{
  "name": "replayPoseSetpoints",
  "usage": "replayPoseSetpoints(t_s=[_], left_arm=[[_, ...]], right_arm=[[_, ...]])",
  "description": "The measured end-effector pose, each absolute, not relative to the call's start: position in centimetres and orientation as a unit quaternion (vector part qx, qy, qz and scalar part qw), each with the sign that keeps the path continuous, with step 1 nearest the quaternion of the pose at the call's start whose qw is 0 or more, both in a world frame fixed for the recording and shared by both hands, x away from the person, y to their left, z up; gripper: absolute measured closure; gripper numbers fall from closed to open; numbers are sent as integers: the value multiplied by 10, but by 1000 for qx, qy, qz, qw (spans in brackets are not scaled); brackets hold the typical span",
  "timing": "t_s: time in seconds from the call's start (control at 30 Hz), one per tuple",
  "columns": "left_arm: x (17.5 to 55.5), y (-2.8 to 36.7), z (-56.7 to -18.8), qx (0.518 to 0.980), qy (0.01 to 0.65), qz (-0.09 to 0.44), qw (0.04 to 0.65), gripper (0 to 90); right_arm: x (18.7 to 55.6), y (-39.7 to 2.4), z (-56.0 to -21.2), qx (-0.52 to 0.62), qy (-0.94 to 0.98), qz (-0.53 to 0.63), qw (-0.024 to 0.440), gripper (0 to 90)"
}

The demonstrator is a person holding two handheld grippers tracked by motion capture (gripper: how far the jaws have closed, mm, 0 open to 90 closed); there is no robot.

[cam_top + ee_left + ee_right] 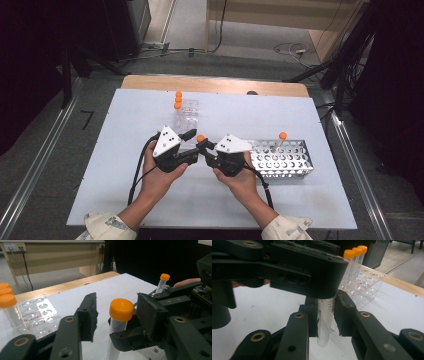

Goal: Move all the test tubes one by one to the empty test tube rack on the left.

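High view shows the right hand-held gripper (204, 148) clamped on an orange-capped tube (200, 138) above the desk (300, 200), the left hand-held gripper (191, 141) released around its cap, likely mid handover, needing closure next.

Counter (125, 165): flat white top with a strip of bare wood along its far edge, standing on a grey floor (45, 150). On it, upper centre of the high view: one clear plastic tube rack (187, 114), holding three orange-capped tubes (177, 100) in a row at its left side. On it, right of centre: one perforated metal rack (282, 160), holding a single upright orange-capped tube (281, 140). Small dark object (252, 93) on the wooden strip; identity unclear.
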State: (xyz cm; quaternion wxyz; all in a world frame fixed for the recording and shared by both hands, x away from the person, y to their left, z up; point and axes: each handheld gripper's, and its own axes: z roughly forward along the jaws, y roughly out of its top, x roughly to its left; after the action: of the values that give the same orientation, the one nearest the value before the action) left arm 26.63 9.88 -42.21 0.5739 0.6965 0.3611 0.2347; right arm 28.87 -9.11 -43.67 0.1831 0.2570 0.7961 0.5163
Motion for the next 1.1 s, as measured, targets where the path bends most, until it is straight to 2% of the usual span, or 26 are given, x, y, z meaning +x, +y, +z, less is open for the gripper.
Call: replayPoseSetpoints(t_s=[0.3, 0.57, 0.8, 0.97, 1.1], left_arm=[[266, 98, -423, 704, 351, 234, 571, 694], [266, 98, -423, 705, 346, 239, 570, 709], [273, 109, -413, 691, 360, 248, 576, 711], [283, 125, -406, 675, 385, 265, 571, 711], [289, 133, -405, 668, 398, 270, 568, 710]], right_arm=[[288, -90, -437, 256, 798, 515, 182, 719], [288, -91, -437, 256, 798, 515, 182, 709], [286, -93, -435, 274, 790, 514, 193, 339], [285, -105, -432, 283, 785, 510, 208, 218], [280, -118, -432, 285, 783, 509, 216, 192]])
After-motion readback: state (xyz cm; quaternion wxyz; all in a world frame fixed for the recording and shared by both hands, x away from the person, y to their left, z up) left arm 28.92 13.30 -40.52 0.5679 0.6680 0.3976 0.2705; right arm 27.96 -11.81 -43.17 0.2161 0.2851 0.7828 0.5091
